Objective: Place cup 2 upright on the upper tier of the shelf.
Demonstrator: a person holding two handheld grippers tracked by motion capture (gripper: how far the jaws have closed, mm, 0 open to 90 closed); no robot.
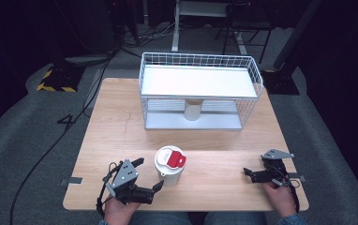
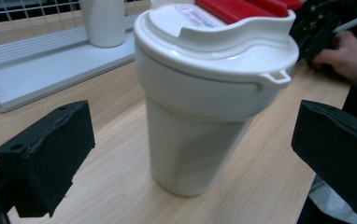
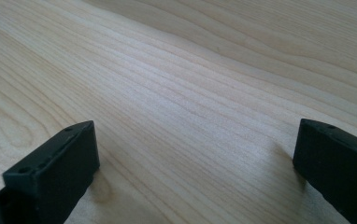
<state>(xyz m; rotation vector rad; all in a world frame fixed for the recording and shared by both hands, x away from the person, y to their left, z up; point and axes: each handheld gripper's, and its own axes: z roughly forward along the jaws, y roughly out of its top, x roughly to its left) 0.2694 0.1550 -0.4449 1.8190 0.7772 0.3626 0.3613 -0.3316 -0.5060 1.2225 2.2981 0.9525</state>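
Note:
A white cup (image 1: 170,172) with a white lid and a red tab (image 1: 175,159) stands upright on the wooden table (image 1: 214,145), near the front edge. My left gripper (image 1: 151,173) is open just left of the cup, one jaw on either side of it without touching. In the left gripper view the cup (image 2: 200,116) fills the gap between the two black jaws of the left gripper (image 2: 193,135). My right gripper (image 1: 255,165) is open at the front right, low over bare wood. In the right gripper view the right gripper (image 3: 195,154) has nothing between its jaws.
A white wire shelf (image 1: 200,89) stands at the back middle of the table, with a second white cup (image 1: 192,110) under its top board. The left gripper view shows that cup (image 2: 104,21) on the shelf base (image 2: 50,60), and the person's other hand (image 2: 349,56).

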